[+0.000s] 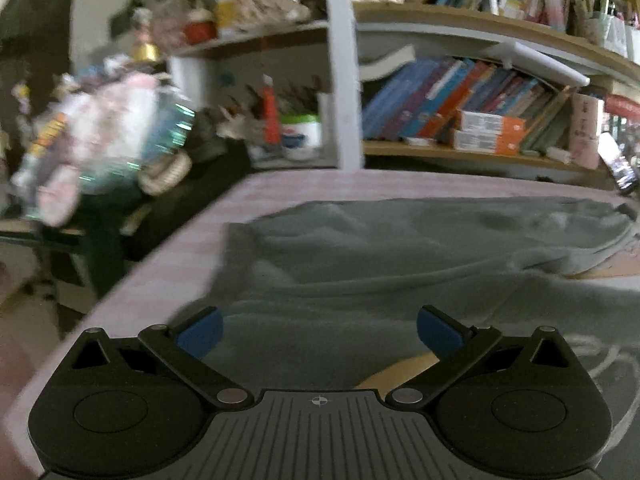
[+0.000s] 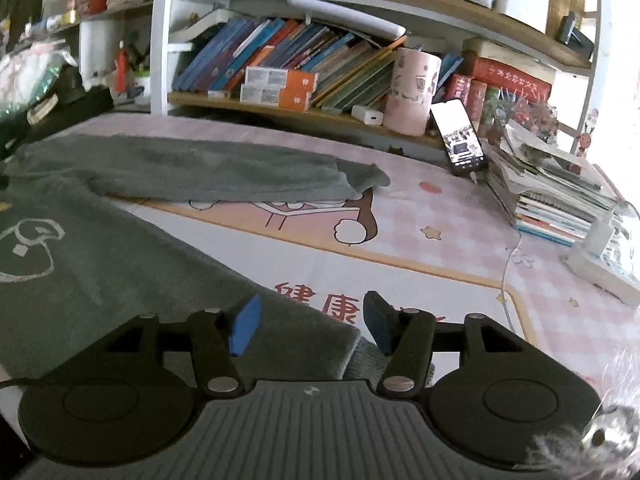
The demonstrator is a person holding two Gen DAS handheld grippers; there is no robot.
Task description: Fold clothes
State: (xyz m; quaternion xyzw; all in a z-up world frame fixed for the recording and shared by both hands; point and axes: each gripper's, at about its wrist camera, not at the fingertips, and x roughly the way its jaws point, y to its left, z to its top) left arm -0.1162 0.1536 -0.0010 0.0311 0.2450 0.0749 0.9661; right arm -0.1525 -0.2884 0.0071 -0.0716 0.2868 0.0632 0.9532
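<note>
A grey sweatshirt [image 2: 120,264] with a white mushroom outline lies flat on the pink cartoon table mat [image 2: 440,248]. One sleeve [image 2: 208,168] stretches across the back of the mat. My right gripper [image 2: 312,328] hovers over the garment's near corner with its blue pads apart; the cloth edge lies under the gap and neither pad presses on it. In the left wrist view the same sweatshirt [image 1: 400,248] fills the middle. There my left gripper [image 1: 319,332] stands wide open just above the cloth, with nothing between its fingers.
A bookshelf [image 2: 320,108] runs along the back. A pink cylinder [image 2: 412,92], a leaning phone [image 2: 460,136] and a stack of books [image 2: 560,192] crowd the right side, with a white cable [image 2: 508,272] trailing forward. The table's left edge [image 1: 160,272] drops off beside cluttered bags.
</note>
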